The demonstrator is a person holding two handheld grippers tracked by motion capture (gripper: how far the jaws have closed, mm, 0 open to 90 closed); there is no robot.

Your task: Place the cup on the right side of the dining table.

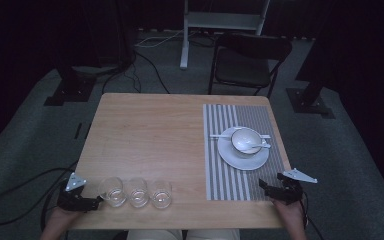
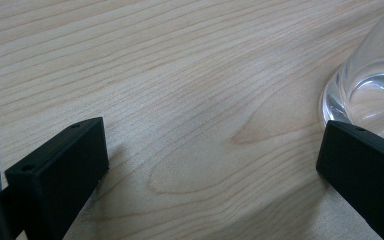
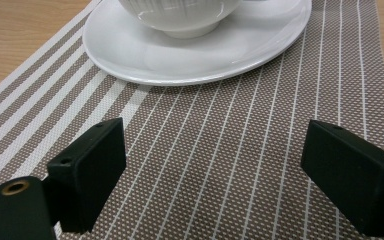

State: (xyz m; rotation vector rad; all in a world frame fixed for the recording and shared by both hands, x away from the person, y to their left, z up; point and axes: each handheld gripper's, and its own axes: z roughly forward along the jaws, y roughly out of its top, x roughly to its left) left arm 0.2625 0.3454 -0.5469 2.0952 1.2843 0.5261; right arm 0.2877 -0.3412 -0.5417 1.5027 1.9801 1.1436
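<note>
No readable text, label, brand, number or sign anywhere: none on the wooden table (image 1: 145,135), the striped placemat (image 1: 225,175), the white dishes or the glasses.

I see a light wooden counter (image 1: 150,135) with a visible grain (it runs across the left claw's view too (image 2: 180,100)). Directly on it, along the near edge at the left, three clear glasses stand in a row: the left glass (image 1: 112,191), the middle glass (image 1: 138,192) and the right glass (image 1: 161,193), each just beside the next. On the right half lies a striped placemat (image 1: 225,175), brown-grey with white lines, reaching from the far edge almost to the near one. A white plate (image 1: 230,157) rests on the placemat, not on the wood itself. The rest of the wood I see is bare.
</note>
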